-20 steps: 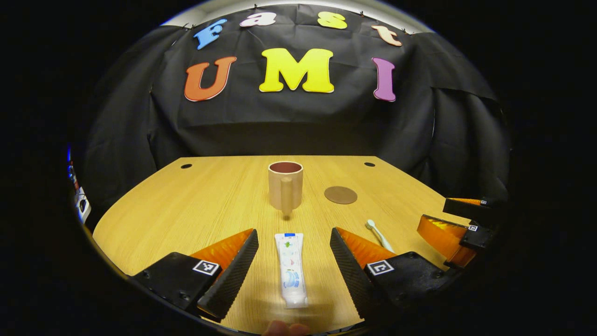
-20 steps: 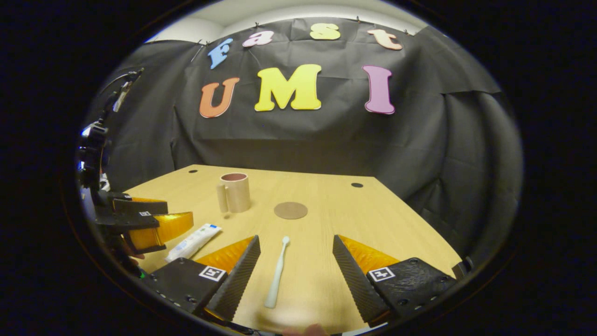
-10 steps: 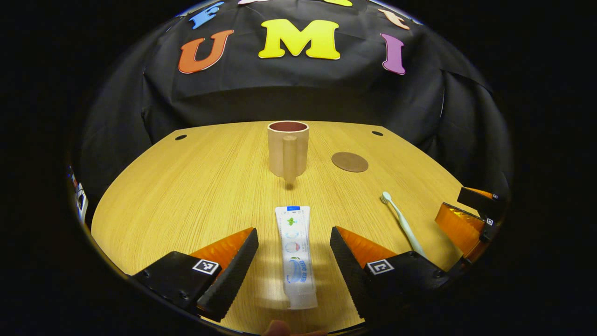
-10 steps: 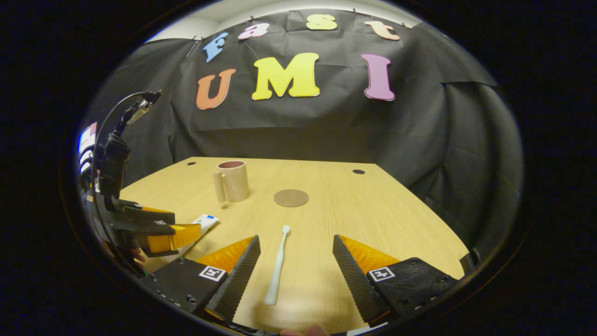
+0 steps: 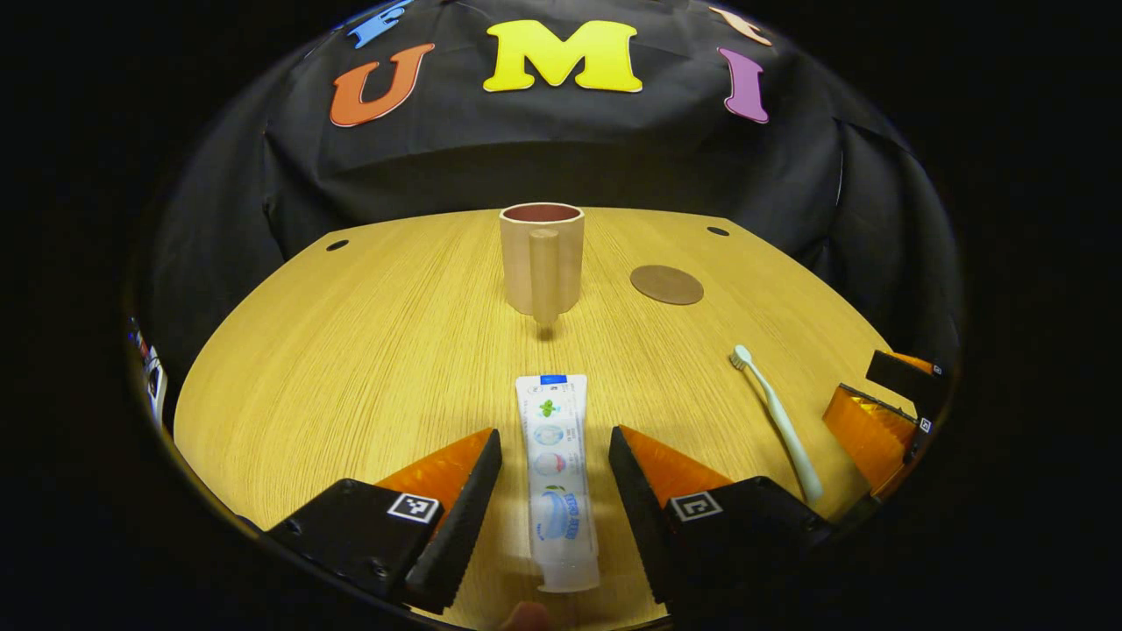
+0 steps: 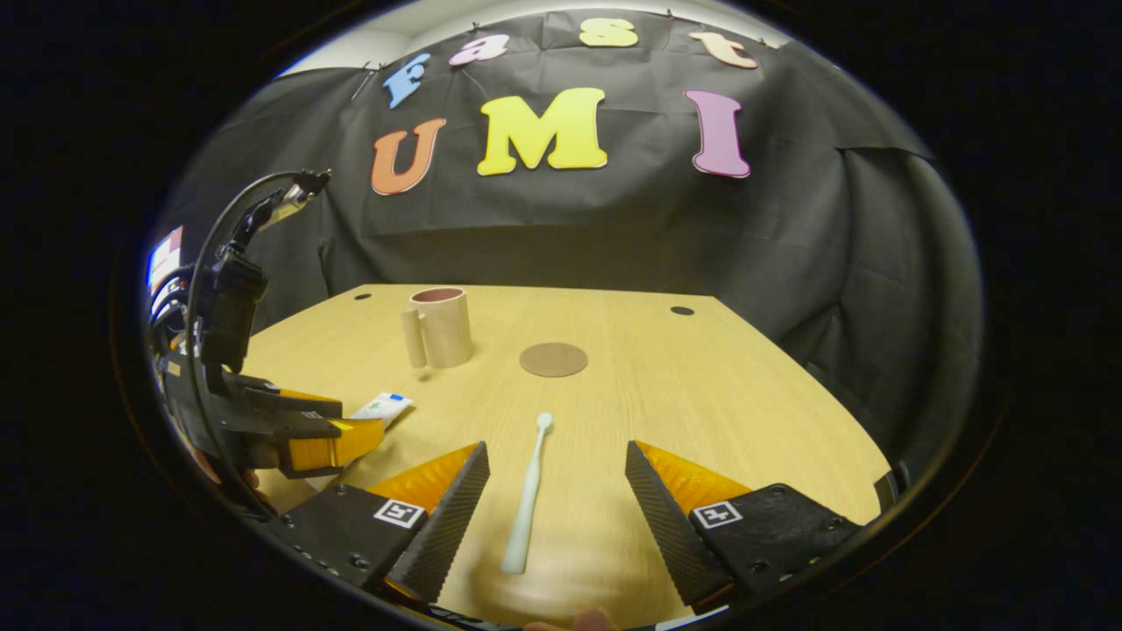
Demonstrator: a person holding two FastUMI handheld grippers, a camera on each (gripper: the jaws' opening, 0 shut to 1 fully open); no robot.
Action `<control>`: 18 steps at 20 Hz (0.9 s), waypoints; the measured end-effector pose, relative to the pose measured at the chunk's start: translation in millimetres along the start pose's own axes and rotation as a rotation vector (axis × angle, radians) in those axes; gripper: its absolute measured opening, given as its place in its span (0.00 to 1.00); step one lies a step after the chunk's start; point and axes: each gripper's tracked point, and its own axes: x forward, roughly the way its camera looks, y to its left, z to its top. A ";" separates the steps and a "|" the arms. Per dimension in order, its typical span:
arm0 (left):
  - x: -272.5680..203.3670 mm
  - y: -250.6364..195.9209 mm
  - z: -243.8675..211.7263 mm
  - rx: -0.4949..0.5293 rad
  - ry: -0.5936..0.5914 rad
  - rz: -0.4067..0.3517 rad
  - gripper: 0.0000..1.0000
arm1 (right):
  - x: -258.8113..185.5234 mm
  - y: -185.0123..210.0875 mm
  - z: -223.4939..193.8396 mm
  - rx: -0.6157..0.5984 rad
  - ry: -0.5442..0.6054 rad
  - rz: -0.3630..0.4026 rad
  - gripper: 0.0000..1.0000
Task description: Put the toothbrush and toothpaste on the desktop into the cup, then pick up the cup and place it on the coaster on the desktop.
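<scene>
Both items lie flat on the bench (image 5: 351, 350), outside the cup (image 5: 542, 258), which stands upright beside the bare coaster (image 5: 667, 285) at its 3 o'clock. The left claw (image 5: 552, 491) is released, straddling the toothpaste tube (image 5: 556, 464) without pressing it. The right claw (image 6: 554, 504) is likewise released around the toothbrush (image 6: 529, 508). Both loadings and the cup's move to the coaster remain.

toothpaste (image 6: 379, 407) mostly hidden behind left tongs (image 6: 337, 431), label perhaps illegible
</scene>
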 end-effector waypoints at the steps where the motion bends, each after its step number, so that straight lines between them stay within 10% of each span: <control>1: 2.7 0.4 -1.3 0.000 0.007 0.004 0.77 | 1.7 1.1 -0.8 0.001 0.005 0.003 0.95; 18: 17.7 5.6 0.4 -0.013 0.049 0.046 0.51 | 29.7 17.9 -6.5 -0.005 0.082 0.021 0.95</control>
